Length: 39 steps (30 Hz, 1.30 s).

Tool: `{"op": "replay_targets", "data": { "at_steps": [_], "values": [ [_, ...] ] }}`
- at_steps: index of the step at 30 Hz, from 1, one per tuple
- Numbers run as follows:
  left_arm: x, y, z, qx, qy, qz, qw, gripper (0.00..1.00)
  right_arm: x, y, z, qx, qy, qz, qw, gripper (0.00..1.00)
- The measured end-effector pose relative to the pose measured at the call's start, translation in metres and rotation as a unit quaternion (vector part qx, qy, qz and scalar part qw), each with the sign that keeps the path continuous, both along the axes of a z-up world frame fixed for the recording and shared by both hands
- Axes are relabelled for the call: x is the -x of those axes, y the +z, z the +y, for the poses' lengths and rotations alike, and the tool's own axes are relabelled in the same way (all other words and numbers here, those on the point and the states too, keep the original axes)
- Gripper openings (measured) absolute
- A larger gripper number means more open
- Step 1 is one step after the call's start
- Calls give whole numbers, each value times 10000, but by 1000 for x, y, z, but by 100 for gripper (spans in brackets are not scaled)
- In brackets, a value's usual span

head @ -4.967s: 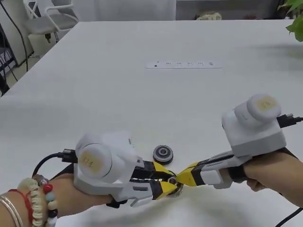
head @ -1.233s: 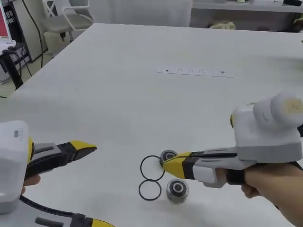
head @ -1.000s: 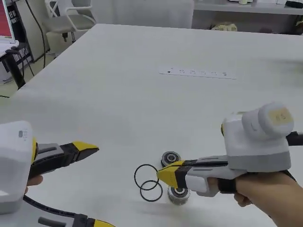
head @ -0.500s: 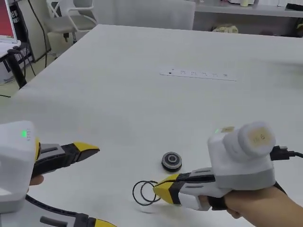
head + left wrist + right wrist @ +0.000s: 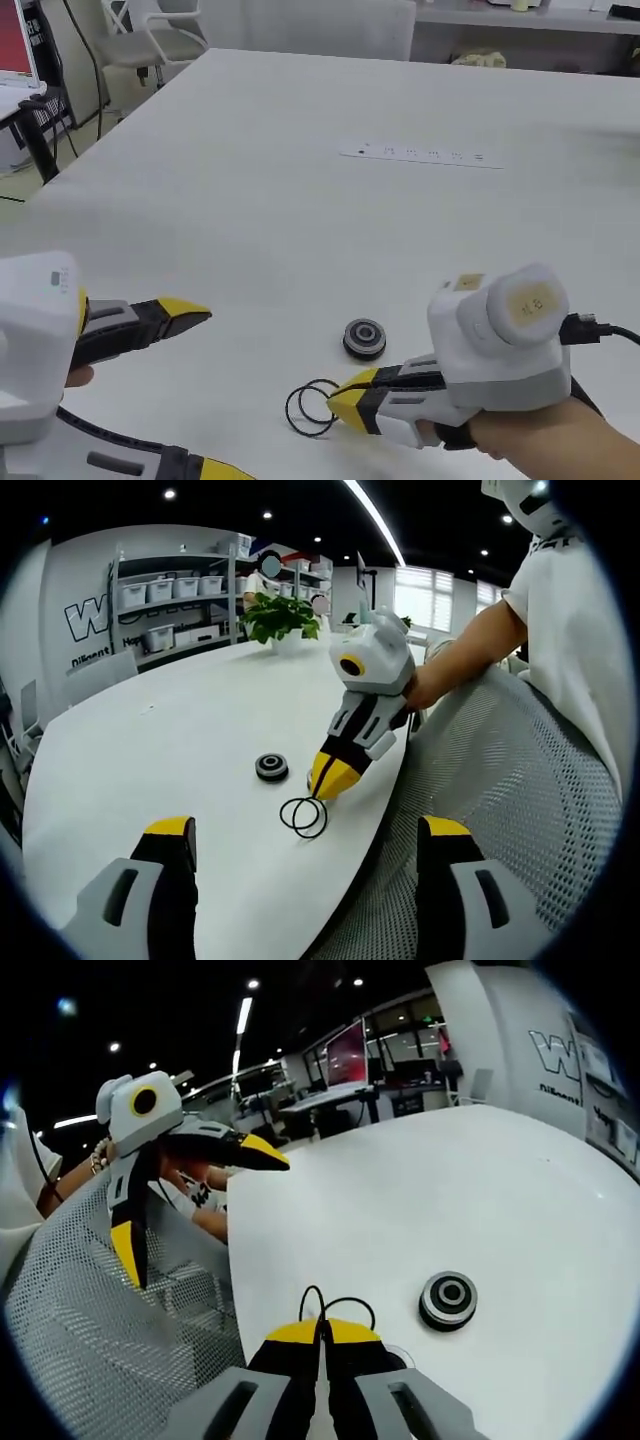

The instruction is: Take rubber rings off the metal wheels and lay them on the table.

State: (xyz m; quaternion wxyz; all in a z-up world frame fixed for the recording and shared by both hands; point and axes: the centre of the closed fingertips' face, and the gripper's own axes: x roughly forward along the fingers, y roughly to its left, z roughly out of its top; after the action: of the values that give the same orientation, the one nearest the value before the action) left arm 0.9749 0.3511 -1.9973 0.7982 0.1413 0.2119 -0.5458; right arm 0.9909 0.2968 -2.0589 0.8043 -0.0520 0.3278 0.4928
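Two thin black rubber rings [image 5: 311, 407] [image 5: 304, 816] [image 5: 335, 1310] lie overlapping on the white table [image 5: 300, 200]. My right gripper [image 5: 338, 405] [image 5: 322, 786] [image 5: 320, 1332] is low over the table with its yellow jaws shut, and one ring's edge runs in between the tips. A dark metal wheel [image 5: 364, 337] [image 5: 271, 767] [image 5: 448, 1301] lies flat just beyond, apart from the rings. My left gripper [image 5: 200, 390] [image 5: 306, 828] [image 5: 195, 1210] hovers to the left, wide open and empty.
A flat white strip with small markings [image 5: 420, 155] lies mid-table. The table's near edge is close to the rings, with a mesh chair [image 5: 480, 770] beside it. A potted plant [image 5: 280, 620] stands at the far end.
The right gripper drew back toward the near edge, dragging one ring onto the other; it now covers the second wheel. The left gripper stayed open in place.
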Motion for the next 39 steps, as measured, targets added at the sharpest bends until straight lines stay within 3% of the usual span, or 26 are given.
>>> {"op": "replay_targets", "data": {
  "at_steps": [10, 26, 33, 39],
  "values": [
    [-1, 0, 0, 13, 19, 0, 10000, 88, -2, -1, -2, 43, -9, -23, 10000, 7],
    [0, -1, 1, -12, 21, 10, 10000, 88, -11, 9, -7, -28, -158, -159, 9997, 9],
    [0, 0, 1, -7, 27, 1, 10000, 88, -21, 25, -12, -130, -297, -388, 9987, 10],
    [0, 0, 0, 17, 20, 2, 10000, 88, -33, 47, -14, -245, -352, -815, 9958, 10]
  ]
}}
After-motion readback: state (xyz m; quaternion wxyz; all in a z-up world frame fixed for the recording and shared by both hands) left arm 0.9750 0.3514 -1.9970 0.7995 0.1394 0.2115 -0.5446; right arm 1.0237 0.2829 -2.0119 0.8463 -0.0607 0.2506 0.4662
